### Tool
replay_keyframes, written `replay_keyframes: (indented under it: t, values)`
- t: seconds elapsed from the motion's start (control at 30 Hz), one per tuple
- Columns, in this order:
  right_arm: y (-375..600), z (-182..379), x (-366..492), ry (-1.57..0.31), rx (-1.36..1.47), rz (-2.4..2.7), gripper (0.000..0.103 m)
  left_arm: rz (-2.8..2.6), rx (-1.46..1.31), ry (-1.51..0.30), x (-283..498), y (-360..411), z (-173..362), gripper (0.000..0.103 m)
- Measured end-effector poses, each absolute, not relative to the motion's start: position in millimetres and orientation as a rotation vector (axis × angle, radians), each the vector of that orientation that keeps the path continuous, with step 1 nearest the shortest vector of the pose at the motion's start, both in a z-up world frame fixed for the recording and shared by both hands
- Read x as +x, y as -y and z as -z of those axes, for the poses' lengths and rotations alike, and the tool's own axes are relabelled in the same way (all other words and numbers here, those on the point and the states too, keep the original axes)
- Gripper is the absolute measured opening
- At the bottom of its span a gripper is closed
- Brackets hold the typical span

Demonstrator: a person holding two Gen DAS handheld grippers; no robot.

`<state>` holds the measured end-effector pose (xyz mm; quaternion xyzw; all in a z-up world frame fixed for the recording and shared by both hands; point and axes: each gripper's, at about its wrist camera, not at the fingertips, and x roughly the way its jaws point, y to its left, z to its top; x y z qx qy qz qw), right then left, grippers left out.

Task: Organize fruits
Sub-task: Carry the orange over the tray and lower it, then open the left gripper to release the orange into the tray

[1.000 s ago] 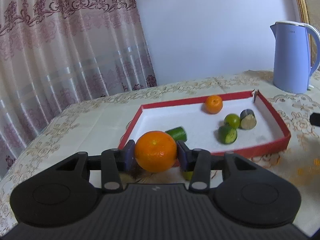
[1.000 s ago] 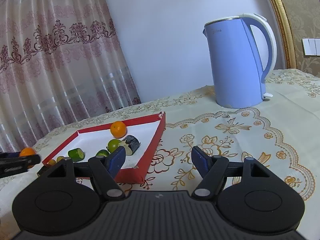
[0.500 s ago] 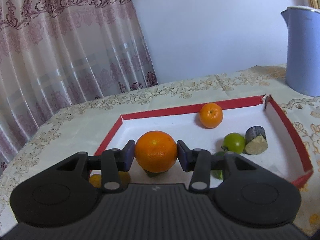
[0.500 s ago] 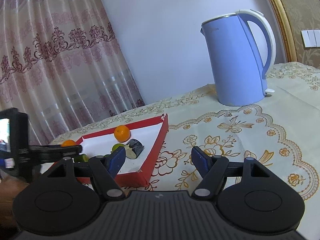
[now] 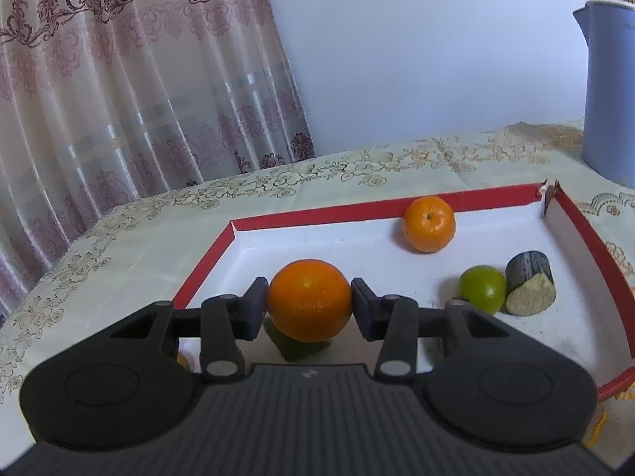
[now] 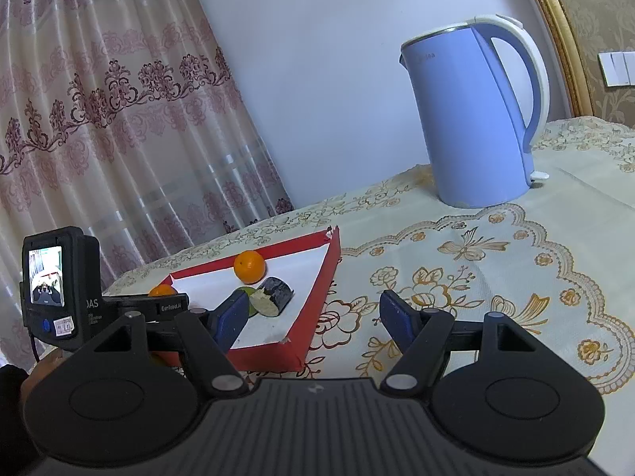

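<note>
My left gripper (image 5: 309, 306) is shut on an orange (image 5: 309, 300), held just above the white floor of the red-rimmed tray (image 5: 317, 214) near its left side. A green piece (image 5: 295, 348) lies under the held orange, mostly hidden. Farther in the tray rest a second orange (image 5: 429, 223), a green lime (image 5: 482, 288) and a dark-skinned cut piece (image 5: 530, 288). From the right wrist view, the left gripper (image 6: 166, 301) reaches over the tray (image 6: 317, 297) with the held orange (image 6: 162, 290). My right gripper (image 6: 311, 319) stands open over the tablecloth beside the tray, with nothing between its fingers.
A blue electric kettle (image 6: 472, 119) stands at the back right on the floral tablecloth (image 6: 496, 261). Patterned curtains (image 5: 119, 79) hang along the left. A small orange-yellow thing (image 5: 183, 361) shows beside the tray's near left edge. A person's hand (image 6: 35, 373) is at the lower left.
My left gripper carried the orange forward from before the tray's near rim to over its floor and a little lower. In the right wrist view it came in from the left. My right gripper stayed put.
</note>
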<state>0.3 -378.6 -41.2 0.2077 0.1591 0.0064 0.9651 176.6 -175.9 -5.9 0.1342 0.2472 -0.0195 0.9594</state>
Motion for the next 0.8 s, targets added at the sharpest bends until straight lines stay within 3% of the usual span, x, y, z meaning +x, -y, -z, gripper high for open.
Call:
replay_keyframes:
  t: [0.33,0.4,0.43,0.47,0.7,0.8]
  values:
    - [376.4,42.2,1.2,-0.332,0.418,-0.013,0.072,0.109,0.24,-0.474,175.3,183.9,-0.2,0.044]
    - [376.5,42.4,1.4,-0.333,0.418,-0.012,0.072,0.097,0.244,-0.449,172.5,185.8,-1.3,0.061]
    - [377.2,42.5,1.7,-0.334,0.418,-0.012,0.072,0.086,0.246,-0.424,170.4,186.0,-2.6,0.078]
    - [377.2,42.7,2.1,-0.335,0.418,-0.012,0.072,0.08,0.245,-0.4,167.7,186.0,-4.5,0.084]
    - [379.3,44.7,3.4,-0.333,0.403,0.011,0.072,0.08,0.255,-0.388,159.6,182.5,-12.4,0.086]
    - [381.5,46.4,2.8,-0.332,0.406,0.019,0.072,0.067,0.228,-0.39,148.1,163.3,-17.7,0.099]
